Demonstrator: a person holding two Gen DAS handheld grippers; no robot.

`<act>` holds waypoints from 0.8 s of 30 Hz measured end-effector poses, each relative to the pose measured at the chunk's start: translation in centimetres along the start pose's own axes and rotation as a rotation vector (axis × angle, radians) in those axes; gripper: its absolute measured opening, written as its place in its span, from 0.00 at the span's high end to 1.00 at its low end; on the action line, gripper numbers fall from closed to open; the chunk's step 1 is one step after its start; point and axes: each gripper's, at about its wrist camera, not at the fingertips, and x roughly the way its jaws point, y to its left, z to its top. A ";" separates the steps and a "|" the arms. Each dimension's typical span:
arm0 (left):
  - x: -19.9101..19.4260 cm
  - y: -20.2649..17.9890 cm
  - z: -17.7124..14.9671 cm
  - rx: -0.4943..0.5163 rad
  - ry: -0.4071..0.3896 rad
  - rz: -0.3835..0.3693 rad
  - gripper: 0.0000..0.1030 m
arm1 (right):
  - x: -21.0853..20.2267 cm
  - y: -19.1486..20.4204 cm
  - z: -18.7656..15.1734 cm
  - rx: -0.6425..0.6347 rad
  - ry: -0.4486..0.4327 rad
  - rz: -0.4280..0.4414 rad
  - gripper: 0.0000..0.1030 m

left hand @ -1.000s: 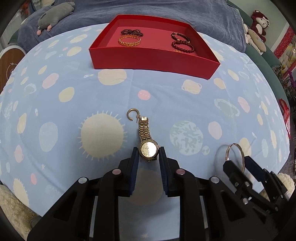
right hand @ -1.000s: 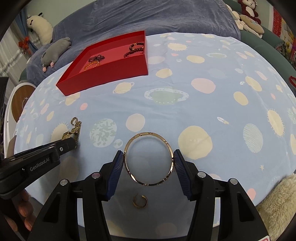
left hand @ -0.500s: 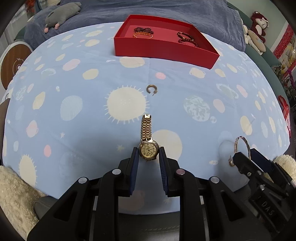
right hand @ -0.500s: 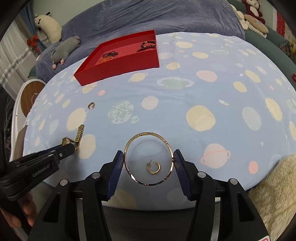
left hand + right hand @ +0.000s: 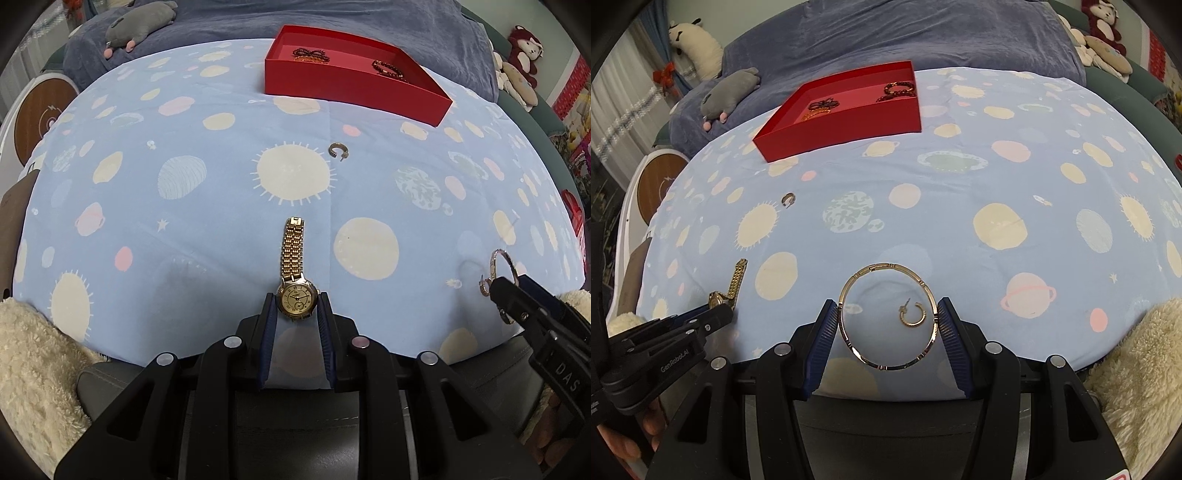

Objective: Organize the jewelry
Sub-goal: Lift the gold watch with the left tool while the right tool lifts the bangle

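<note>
My left gripper (image 5: 296,306) is shut on a gold watch (image 5: 295,273) by its round case, held above the blue planet-print cloth near its front edge. My right gripper (image 5: 886,321) is shut on a thin gold bangle (image 5: 886,269), also held above the cloth. One gold hoop earring (image 5: 913,314) lies on the cloth, seen through the bangle. A second hoop earring (image 5: 338,150) lies mid-cloth. The red tray (image 5: 354,92) stands at the far side, holding dark bead bracelets (image 5: 388,68) and a gold chain. The watch also shows in the right wrist view (image 5: 729,288).
The cloth-covered table (image 5: 184,206) is rounded, with fluffy cream rugs (image 5: 33,354) at both front corners. A blue-grey sofa with plush toys (image 5: 136,22) stands behind the tray. A round wooden side table (image 5: 40,118) stands at the left.
Both grippers have pulled back and risen from the cloth with the watch and bangle; the tray and the mid-cloth earring now look farther off.
</note>
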 end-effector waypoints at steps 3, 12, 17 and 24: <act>-0.1 0.0 -0.1 0.006 -0.005 0.006 0.79 | -0.1 0.6 -0.3 -0.025 0.001 0.001 0.48; -0.7 -0.2 -0.4 0.015 -0.017 0.012 0.79 | -0.4 1.1 -0.6 -0.043 -0.007 0.001 0.48; -1.3 -0.3 -0.4 0.015 -0.030 0.010 0.79 | -0.7 1.3 -0.7 -0.047 -0.017 0.003 0.48; -2.5 -0.6 0.7 0.023 -0.057 0.002 0.79 | -0.9 1.2 0.0 -0.029 -0.029 0.014 0.48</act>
